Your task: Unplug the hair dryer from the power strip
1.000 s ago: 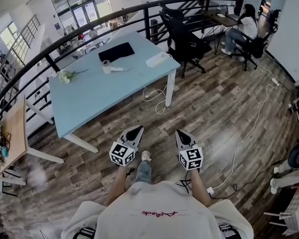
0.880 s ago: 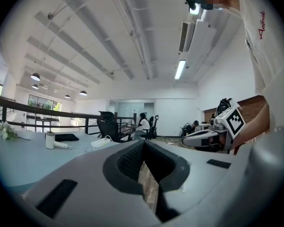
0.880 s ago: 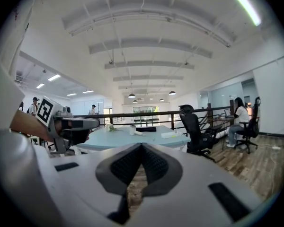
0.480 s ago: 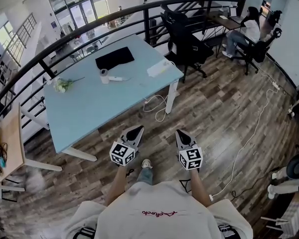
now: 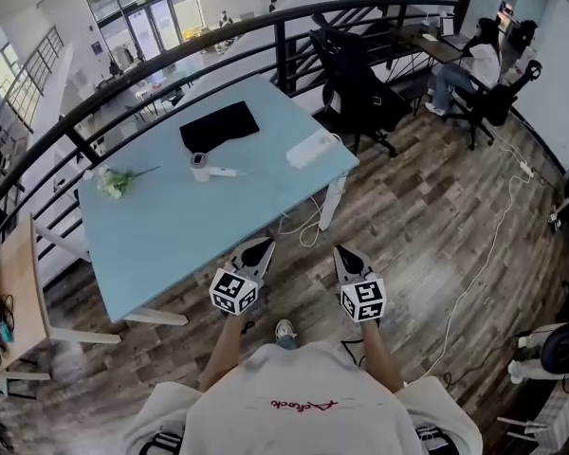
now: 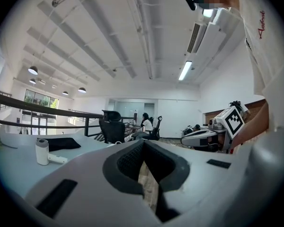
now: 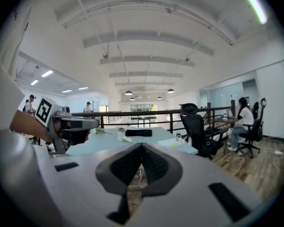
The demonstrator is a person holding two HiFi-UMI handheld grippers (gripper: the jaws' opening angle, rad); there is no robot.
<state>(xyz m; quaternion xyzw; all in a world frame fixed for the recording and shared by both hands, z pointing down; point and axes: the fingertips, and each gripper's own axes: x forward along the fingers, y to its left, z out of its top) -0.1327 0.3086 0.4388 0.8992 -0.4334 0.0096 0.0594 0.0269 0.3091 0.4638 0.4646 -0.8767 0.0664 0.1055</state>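
A white hair dryer [image 5: 202,167] lies on the light-blue table [image 5: 161,226], near a black cloth [image 5: 219,125]. It also shows in the left gripper view [image 6: 42,151] and the right gripper view [image 7: 120,135]. A white power strip [image 5: 310,148] rests by the table's right edge [image 7: 173,142], and a white cable [image 5: 303,224] hangs from that side to the floor. My left gripper [image 5: 259,247] [image 6: 143,145] and right gripper [image 5: 342,254] [image 7: 142,148] are both shut and empty. They are held side by side, short of the table's near corner.
A small bunch of flowers [image 5: 109,180] lies at the table's left. Black office chairs [image 5: 356,79] stand behind the table by a curved black railing [image 5: 123,83]. A person sits at a far desk [image 5: 474,60]. A long white cord [image 5: 484,254] runs across the wood floor.
The table has come closer in the head view as the person walks toward it. Both grippers stay shut and keep their place in front of the body.
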